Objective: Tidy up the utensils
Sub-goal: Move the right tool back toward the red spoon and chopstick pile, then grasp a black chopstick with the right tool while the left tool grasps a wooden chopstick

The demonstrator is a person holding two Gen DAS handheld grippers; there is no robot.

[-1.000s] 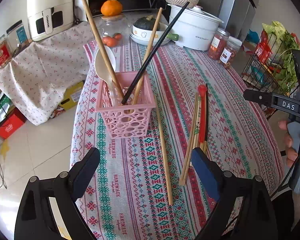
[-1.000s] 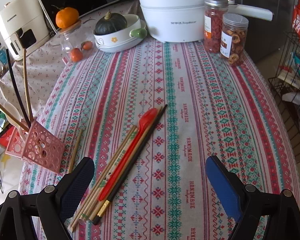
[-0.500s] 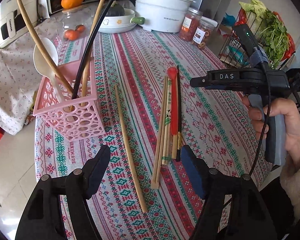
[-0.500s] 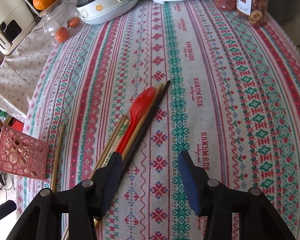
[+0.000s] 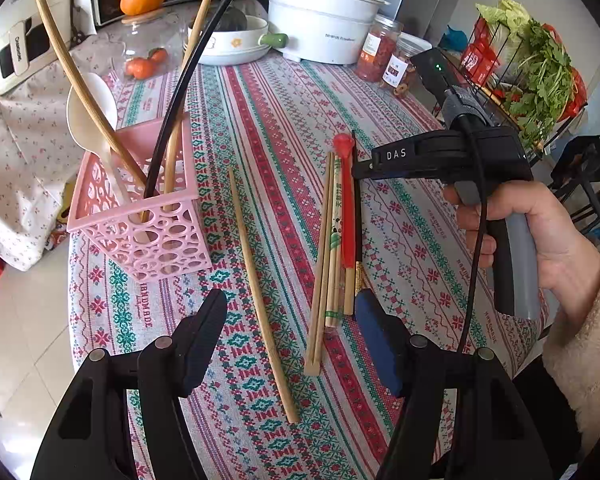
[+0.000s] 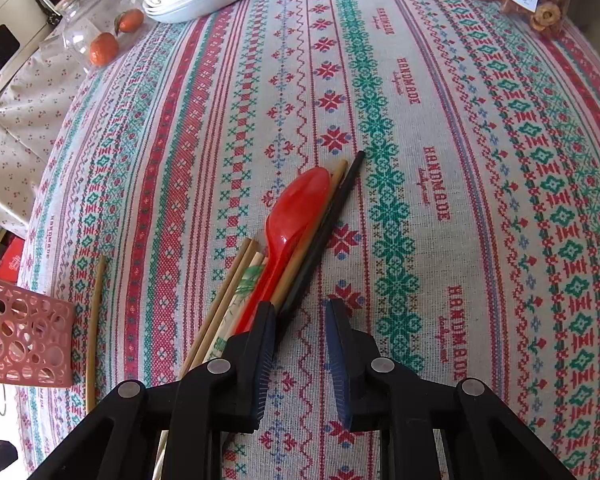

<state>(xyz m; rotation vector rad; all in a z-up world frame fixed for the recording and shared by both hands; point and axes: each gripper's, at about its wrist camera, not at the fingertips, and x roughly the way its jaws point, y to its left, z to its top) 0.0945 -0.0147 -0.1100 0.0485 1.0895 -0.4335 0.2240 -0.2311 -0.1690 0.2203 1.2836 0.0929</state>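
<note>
Left wrist view: the left gripper [image 5: 292, 334] hangs over the tablecloth [image 5: 400, 208] with its jaws fairly wide and closing; a lone bamboo chopstick [image 5: 260, 292] lies between them, untouched. Just right of it lies the bundle [image 5: 332, 240]: pale chopsticks, a red spoon [image 5: 347, 216] and a black chopstick [image 5: 356, 216], side by side and touching. The pink basket [image 5: 140, 220] stands near, to the left, already holding a white spoon [image 5: 88, 116], two bamboo sticks and a black one, all leaning. A hand [image 5: 532, 232] carries the right gripper over the bundle; its tips are hidden here.

Right wrist view: the right gripper [image 6: 300, 312] points down at the near end of the bundle, jaws narrow and closing. The black chopstick runs under the left pad and into the gap; whether a pad already touches it I cannot tell, and the right pad stands clear.

To do this step well, I judge the pinch should take one piece only (the black stick is the outermost, so easiest to separate), low enough to catch its thin shaft, with the left pad kept off the spoon handle beside it. The black stick is slim, straight and smooth, so it may slip or roll as the pads meet.
</note>
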